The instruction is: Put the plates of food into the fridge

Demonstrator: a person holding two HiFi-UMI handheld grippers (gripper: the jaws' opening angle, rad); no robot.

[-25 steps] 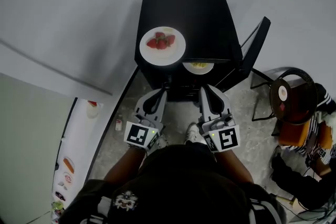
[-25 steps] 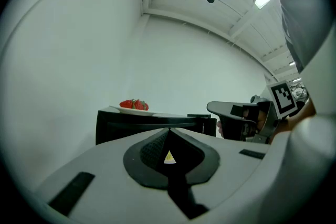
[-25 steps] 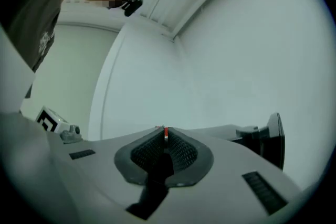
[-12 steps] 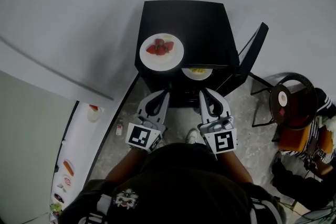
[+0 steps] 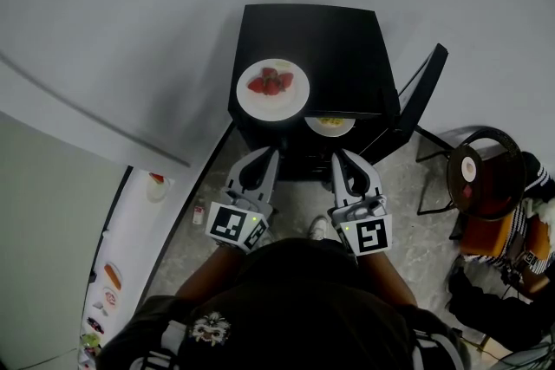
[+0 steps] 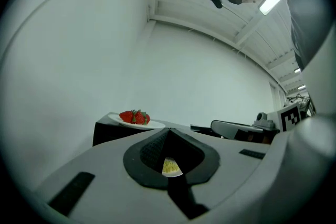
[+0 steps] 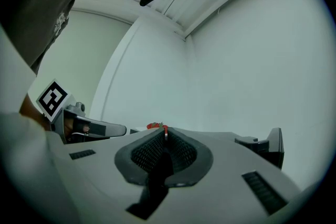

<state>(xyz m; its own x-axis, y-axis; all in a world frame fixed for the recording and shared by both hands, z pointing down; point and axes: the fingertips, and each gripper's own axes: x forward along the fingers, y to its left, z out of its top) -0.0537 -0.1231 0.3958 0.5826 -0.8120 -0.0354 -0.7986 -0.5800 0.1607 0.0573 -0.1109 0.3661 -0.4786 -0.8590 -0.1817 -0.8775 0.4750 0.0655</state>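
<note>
Two plates — strawberry plate (image 5: 272, 88) atop fridge (image 5: 338, 39), yellow-food plate (image 5: 329, 124) inside.

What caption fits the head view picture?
Strawberries on a round white plate top the black fridge; left tool and right tool hover shut.

No legible txt, labels, brands or nos. anywhere in view.

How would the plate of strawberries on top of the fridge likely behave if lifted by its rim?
The plate looks rigid and shallow, so it should keep shape but may tilt in a one-sided rim grip. The strawberries lie loose in a pile and could roll off. Its smooth white surface may be slippery.
</note>
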